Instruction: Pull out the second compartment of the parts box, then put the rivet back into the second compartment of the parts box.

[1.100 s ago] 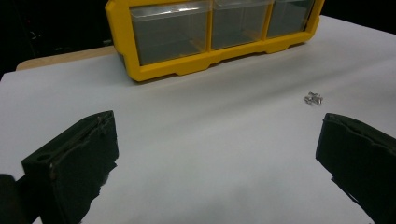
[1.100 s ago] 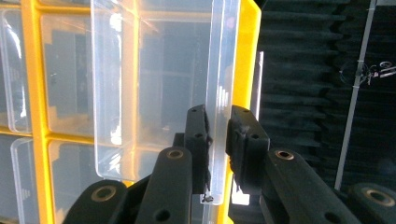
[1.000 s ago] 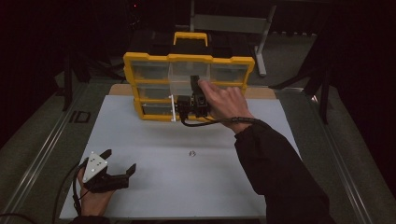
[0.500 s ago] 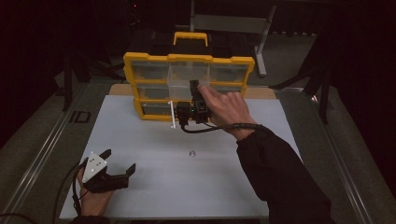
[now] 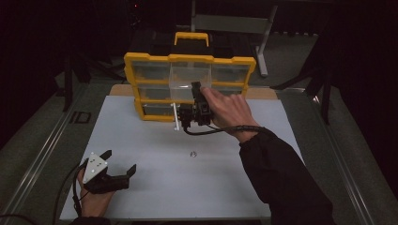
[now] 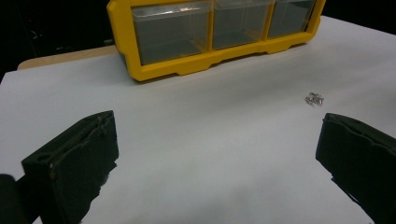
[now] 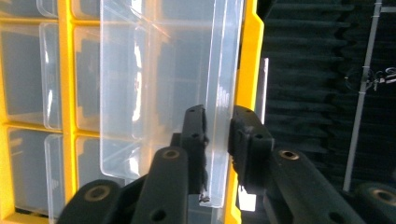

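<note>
Right gripper (image 7: 217, 122) | jaws just widening astride clear drawer (image 7: 159, 84) wall, seemingly loose | left gripper (image 5: 117, 169) agape, empty

Black two-jaw tool (image 5: 195, 101), trailing black cable (image 5: 220, 131), black sleeve (image 5: 277, 183).

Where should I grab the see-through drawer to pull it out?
Pinch the clear drawer by its thin front wall, coming from the front of the yellow cabinet. That wall sticks out past the frame and is flat and narrow, so one jaw probably fits inside it and one outside.
</note>
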A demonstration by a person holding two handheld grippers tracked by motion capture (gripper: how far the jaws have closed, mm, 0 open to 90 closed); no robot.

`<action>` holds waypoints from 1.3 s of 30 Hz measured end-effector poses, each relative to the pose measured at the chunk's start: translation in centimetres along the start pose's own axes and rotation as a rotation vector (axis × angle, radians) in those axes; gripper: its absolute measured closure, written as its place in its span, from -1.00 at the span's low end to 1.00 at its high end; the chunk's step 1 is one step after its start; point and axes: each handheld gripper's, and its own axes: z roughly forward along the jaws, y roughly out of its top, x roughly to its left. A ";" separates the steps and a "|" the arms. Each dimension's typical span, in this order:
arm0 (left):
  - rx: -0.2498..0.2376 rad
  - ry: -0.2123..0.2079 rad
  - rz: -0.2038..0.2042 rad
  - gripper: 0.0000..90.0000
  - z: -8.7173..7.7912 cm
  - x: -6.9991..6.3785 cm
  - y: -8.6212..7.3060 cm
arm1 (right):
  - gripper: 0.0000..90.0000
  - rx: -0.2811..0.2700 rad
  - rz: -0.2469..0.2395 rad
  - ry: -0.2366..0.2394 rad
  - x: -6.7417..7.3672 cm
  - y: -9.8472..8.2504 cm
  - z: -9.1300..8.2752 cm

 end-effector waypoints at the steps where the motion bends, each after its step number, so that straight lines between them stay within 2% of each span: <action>1: 0.001 0.001 0.001 -1.00 0.0 0.0 0.0 | 0.52 -0.005 0.006 0.009 0.0 -0.1 0.0; 5: 0.001 0.000 0.001 -1.00 0.0 0.0 0.0 | 0.30 -0.016 0.028 0.024 0.3 -0.3 -0.1; 8: 0.000 0.000 0.000 -1.00 0.0 0.0 0.0 | 0.12 -0.032 0.049 0.019 0.7 -0.7 -0.3; 12: 0.002 0.000 -0.003 -1.00 0.1 0.1 -0.1 | -0.17 -0.035 0.084 -0.022 1.2 -1.2 -0.5; 14: 0.003 0.000 -0.003 -1.00 0.0 0.1 -0.1 | -0.29 -0.043 0.115 -0.024 1.3 -1.5 -0.7; 19: -0.001 0.002 -0.006 -1.00 -0.2 0.1 -0.2 | -0.51 -0.058 0.155 -0.038 1.7 -1.8 -1.2; 29: 0.008 -0.003 0.004 -1.00 0.1 -0.1 -0.1 | -0.64 -0.091 0.253 -0.011 3.0 -2.7 -1.7; 37: 0.010 -0.003 0.007 -1.00 0.2 -0.1 -0.1 | -0.67 -0.113 0.360 0.058 4.4 -4.3 -1.9; 39: 0.011 -0.002 0.009 -1.00 0.1 -0.2 -0.1 | -0.67 -0.124 0.401 0.089 4.7 -4.6 -1.9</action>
